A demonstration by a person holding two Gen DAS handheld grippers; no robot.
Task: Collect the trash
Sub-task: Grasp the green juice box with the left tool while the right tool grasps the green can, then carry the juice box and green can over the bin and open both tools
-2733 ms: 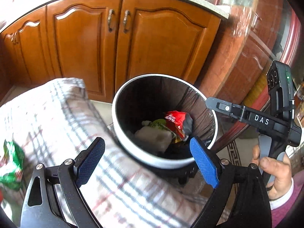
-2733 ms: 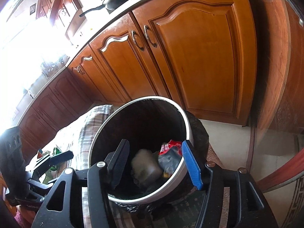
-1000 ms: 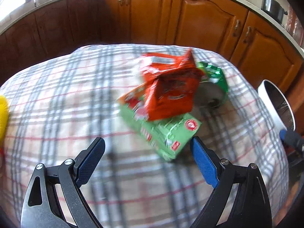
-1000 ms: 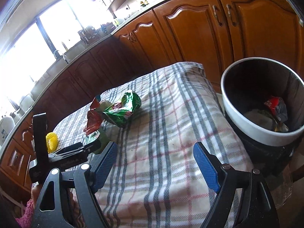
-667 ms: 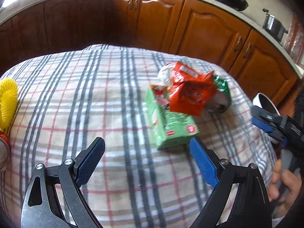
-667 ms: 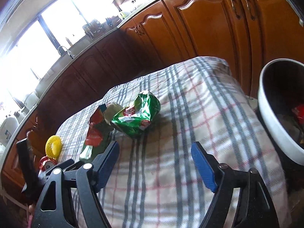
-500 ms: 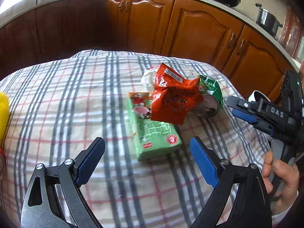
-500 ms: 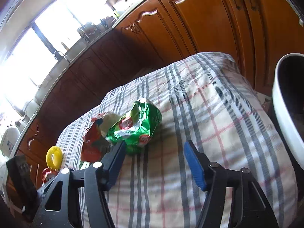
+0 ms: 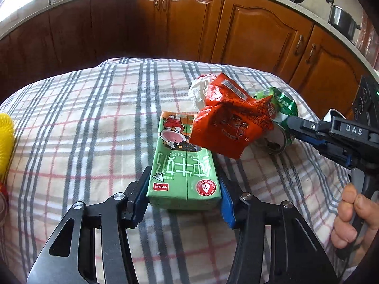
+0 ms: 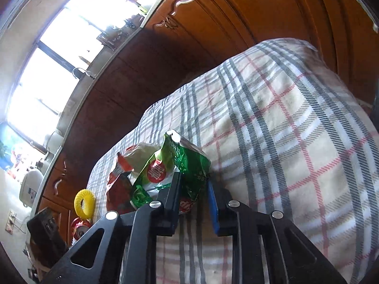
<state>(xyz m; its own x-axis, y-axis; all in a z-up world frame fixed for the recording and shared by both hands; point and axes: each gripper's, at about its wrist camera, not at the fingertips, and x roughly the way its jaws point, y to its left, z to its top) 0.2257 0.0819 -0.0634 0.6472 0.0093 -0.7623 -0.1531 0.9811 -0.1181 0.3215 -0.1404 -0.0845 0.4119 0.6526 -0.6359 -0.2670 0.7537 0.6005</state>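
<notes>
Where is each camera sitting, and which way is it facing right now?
Left wrist: on the left gripper, facing across the plaid cloth; jaws shut on the green milk carton; the right gripper and right hand show.
Right wrist: on the right gripper, low, tilted toward the window; jaws pinch the green wrapper.
Shared: green wrapper, red wrapper, yellow ring, cloth.

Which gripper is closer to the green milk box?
Left. The left gripper has its jaws on both sides of the green milk carton. The right gripper is farther off, clamped on the green snack bag.
</notes>
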